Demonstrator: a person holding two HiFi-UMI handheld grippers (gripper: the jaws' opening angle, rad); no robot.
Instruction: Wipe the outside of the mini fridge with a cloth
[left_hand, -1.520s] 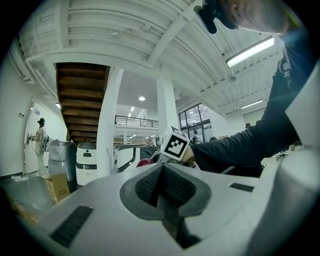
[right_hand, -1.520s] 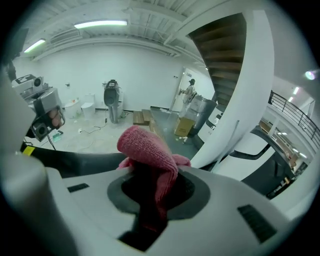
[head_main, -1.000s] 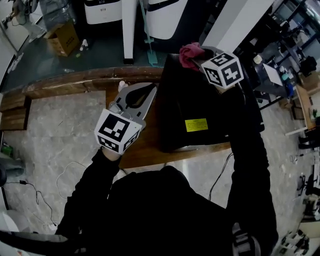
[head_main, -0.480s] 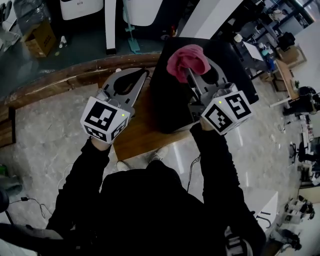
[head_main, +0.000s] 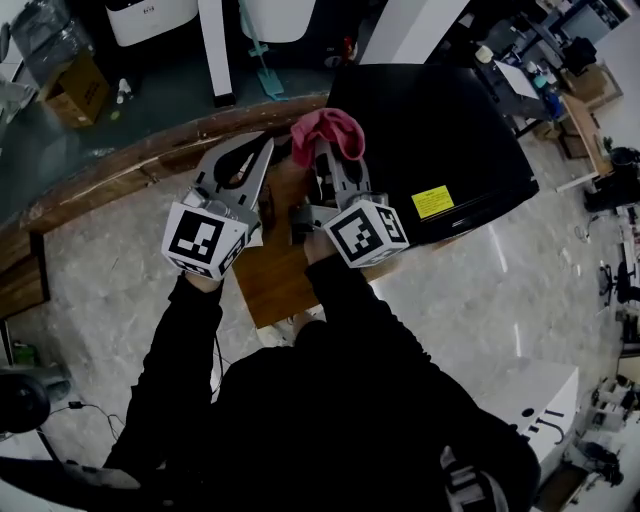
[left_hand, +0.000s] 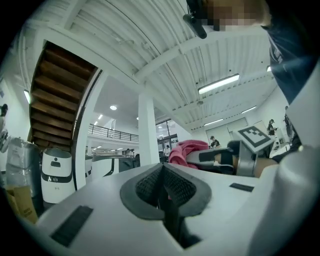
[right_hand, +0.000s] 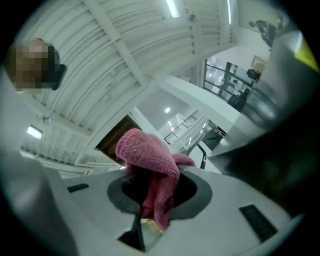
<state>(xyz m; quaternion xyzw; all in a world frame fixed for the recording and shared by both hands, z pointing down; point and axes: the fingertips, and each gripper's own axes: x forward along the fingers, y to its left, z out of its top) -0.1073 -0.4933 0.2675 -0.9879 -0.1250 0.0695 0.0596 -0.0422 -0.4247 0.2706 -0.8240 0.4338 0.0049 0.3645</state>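
The black mini fridge (head_main: 440, 140) stands at the upper right of the head view, with a yellow label on its top near the front edge. My right gripper (head_main: 322, 150) is shut on a pink cloth (head_main: 328, 130), held at the fridge's left side above the wooden bench. In the right gripper view the cloth (right_hand: 150, 170) bunches out of the shut jaws, with the fridge's dark wall (right_hand: 280, 150) close on the right. My left gripper (head_main: 262, 150) is shut with nothing in it, just left of the right one. From the left gripper view, the cloth (left_hand: 187, 150) shows beyond the jaws.
A wooden bench (head_main: 275, 275) carries the fridge, with a curved wooden ledge (head_main: 130, 160) running behind it. Marble floor lies below. A cardboard box (head_main: 72, 88) and white machines (head_main: 150, 15) stand at the back left. Shelves and clutter sit at the right edge.
The right gripper has carried the pink cloth from over the fridge's top down and left to the fridge's left side, ending close beside the left gripper. The left gripper has hardly moved.
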